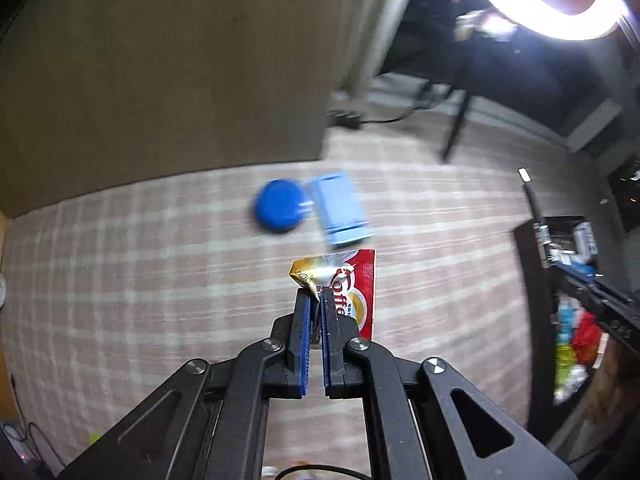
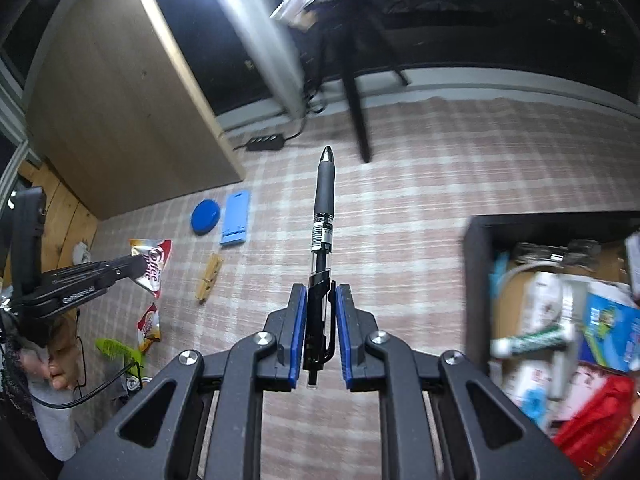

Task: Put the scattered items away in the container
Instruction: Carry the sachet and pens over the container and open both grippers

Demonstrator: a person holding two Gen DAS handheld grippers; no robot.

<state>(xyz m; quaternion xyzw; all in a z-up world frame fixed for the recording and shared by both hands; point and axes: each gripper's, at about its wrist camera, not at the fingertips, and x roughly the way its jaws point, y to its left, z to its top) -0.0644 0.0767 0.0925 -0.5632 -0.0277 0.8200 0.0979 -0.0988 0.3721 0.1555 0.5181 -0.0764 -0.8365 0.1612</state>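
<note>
A: Surface: a pink-and-white plaid cloth (image 2: 420, 184) covers the floor; a wooden panel (image 2: 120, 96) stands behind it, and a bright lamp glares at the top edge.

B: The tongs?

A: Left gripper (image 1: 316, 300): jaws pressed together, pinching the lower edge of a red-and-gold coffee sachet (image 1: 344, 280), lifted off the cloth. Right gripper (image 2: 321, 296): jaws clamped on the clip end of a black pen (image 2: 323, 216), whose tip points away from the camera.

B: Farther out?

A: Beyond the sachet lie a blue round lid (image 1: 279, 211) and a light-blue phone stand (image 1: 340, 210), side by side. In the right view, a wooden clothespin (image 2: 208, 276), a second sachet (image 2: 150, 326) and a green comb (image 2: 114, 348) rest on the cloth.

B: Hard to read?

A: Motion blur softens the lid and stand.

B: The container?

A: A dark box (image 2: 476, 280) at right, cut off by the frame, holds a green tube (image 2: 532, 342), cartons and a red packet (image 2: 596, 424); other contents are blurred.
</note>
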